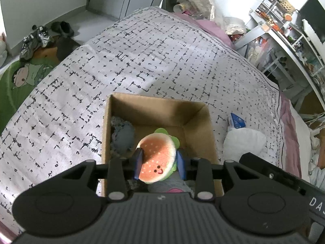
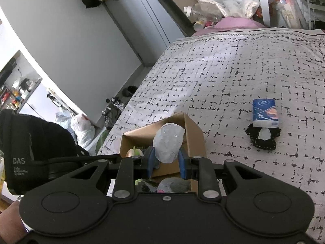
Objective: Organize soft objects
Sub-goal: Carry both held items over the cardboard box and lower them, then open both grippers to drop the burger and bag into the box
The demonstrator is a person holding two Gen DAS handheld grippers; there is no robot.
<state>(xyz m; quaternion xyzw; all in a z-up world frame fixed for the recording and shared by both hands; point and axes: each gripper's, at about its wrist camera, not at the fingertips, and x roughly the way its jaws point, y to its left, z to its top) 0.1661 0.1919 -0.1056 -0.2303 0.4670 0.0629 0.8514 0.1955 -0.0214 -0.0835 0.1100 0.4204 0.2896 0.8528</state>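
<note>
Round plush burger toy (image 1: 157,158), light and squashy, sits pinched edgewise in left tool (image 1: 159,162) above brown cardboard box (image 1: 195,120); right tool (image 2: 165,160) grips pale crumpled soft wad (image 2: 167,145).

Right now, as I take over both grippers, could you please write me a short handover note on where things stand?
Left gripper: jaws shut on the burger plush, held over the cardboard box on the bed.
Right gripper: jaws shut on a pale soft bundle, also over the box.
Done: a grey-blue soft item already lies in the box, with another grey piece nearer the camera.
Left: release both held items into the box, then collect the blue tissue pack and the black lacy item that the pack partly overlaps; both lie on the bed to the right of the box.
</note>
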